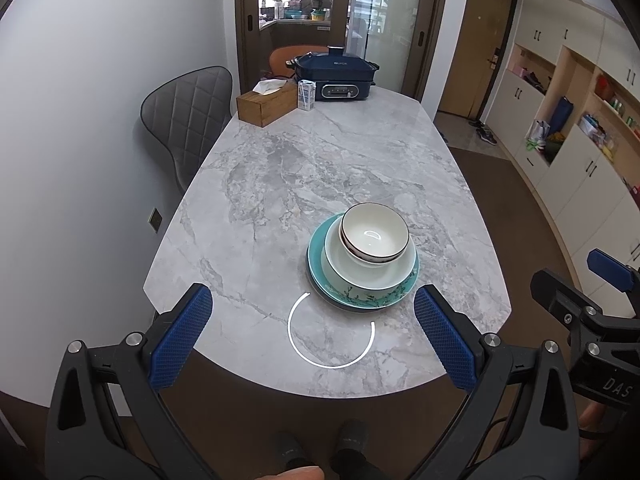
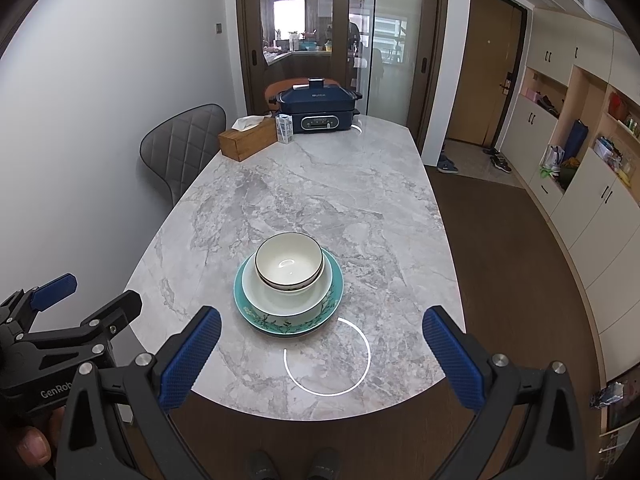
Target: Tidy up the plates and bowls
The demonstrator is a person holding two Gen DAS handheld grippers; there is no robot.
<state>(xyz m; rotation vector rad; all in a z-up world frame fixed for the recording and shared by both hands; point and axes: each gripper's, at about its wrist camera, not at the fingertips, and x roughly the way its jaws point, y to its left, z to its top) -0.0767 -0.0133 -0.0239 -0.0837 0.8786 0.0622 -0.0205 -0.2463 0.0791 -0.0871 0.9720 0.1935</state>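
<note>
Both grippers, left [image 1: 312,336] & right [image 2: 320,356], wide, empty, just short of stack. Stack: rimmed bowls [image 1: 374,236] in pale bowl [image 1: 370,270] on teal plate [image 1: 362,296], near-end surface [image 1: 300,168]. Glazed ceramic; likely heavy, slick, chippable. Pinch rims.

"GenRob" on left gripper [image 2: 76,296].

Both wrist views overlook table [image 1: 304,168], side-by-side
</note>
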